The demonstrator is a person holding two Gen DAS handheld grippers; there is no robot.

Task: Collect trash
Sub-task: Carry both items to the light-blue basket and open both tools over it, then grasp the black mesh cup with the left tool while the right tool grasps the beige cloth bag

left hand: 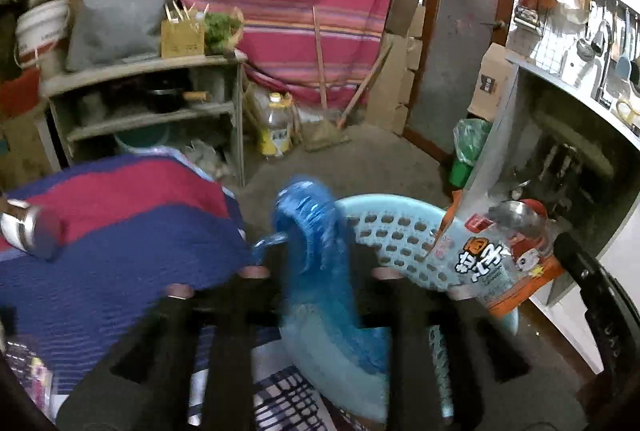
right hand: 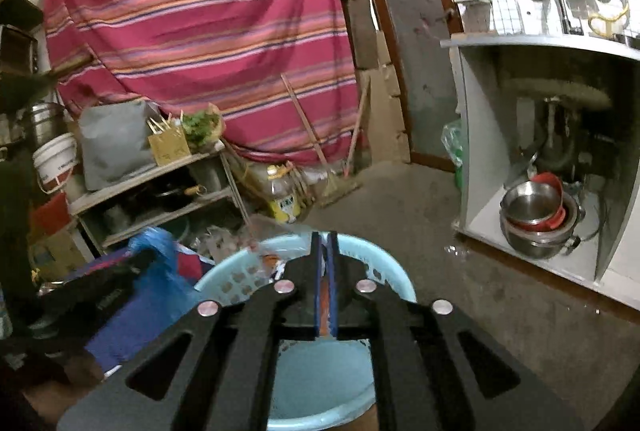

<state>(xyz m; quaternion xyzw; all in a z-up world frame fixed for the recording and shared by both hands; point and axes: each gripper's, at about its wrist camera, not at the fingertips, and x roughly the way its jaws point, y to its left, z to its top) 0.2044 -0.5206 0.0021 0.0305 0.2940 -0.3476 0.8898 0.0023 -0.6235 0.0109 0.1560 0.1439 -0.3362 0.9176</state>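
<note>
right wrist: fingers (right hand: 327, 247) pinched shut on orange wrapper (right hand: 325, 301)

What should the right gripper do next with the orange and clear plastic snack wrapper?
Probably open the right gripper: it is pinching the orange and clear plastic snack wrapper above the light blue perforated plastic basket, so it should drop in.

You're working in dim indoor light; the brightest area sits at two o'clock, where the white tiled wall (left hand: 576, 43) nearly washes out. Motion blur smears the blue bag (left hand: 316, 231) at centre and the shelf (left hand: 148, 103) at nine o'clock in your left view. Fisheye bending curves the counter edge (right hand: 540, 41), and black vignette fills every corner
</note>
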